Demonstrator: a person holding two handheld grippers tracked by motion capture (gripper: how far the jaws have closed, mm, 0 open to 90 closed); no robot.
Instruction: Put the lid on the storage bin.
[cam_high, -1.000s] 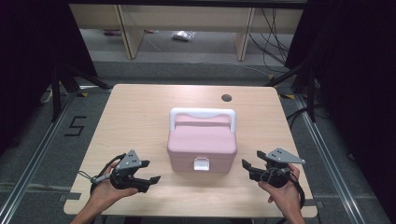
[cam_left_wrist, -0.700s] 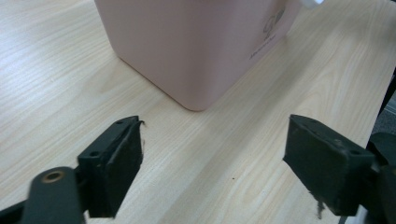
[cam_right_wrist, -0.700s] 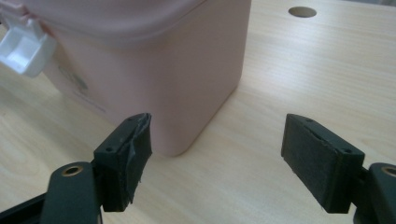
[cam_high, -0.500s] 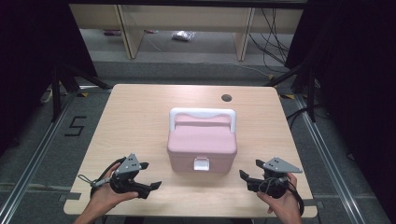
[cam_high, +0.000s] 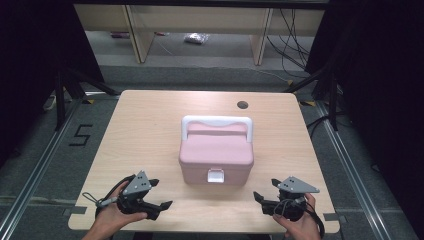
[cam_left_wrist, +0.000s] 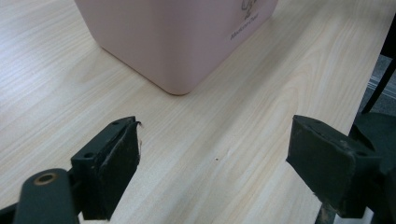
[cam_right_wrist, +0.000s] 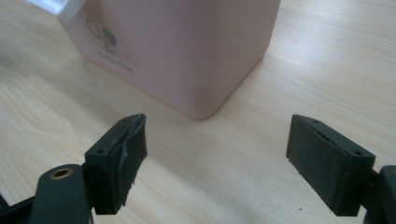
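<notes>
A pink lidded box with a white handle and a white front latch stands in the middle of the wooden table. My left gripper lies low near the front edge, left of the box and pointing at it. Its jaws are open, have just been opening, and hold nothing. My right gripper sits at the front right and points left toward the box. Its jaws have also just been opening and are empty. The box's near corners fill the left gripper view and the right gripper view.
A round cable hole sits near the table's far edge. Black stand legs flank the table on both sides. Wooden shelving stands beyond it. The table's front edge runs just behind both hands.
The right gripper has drawn back toward the front edge and sunk a little, and its jaws stand wider. The left gripper's jaws have spread too, while that hand has hardly moved.
</notes>
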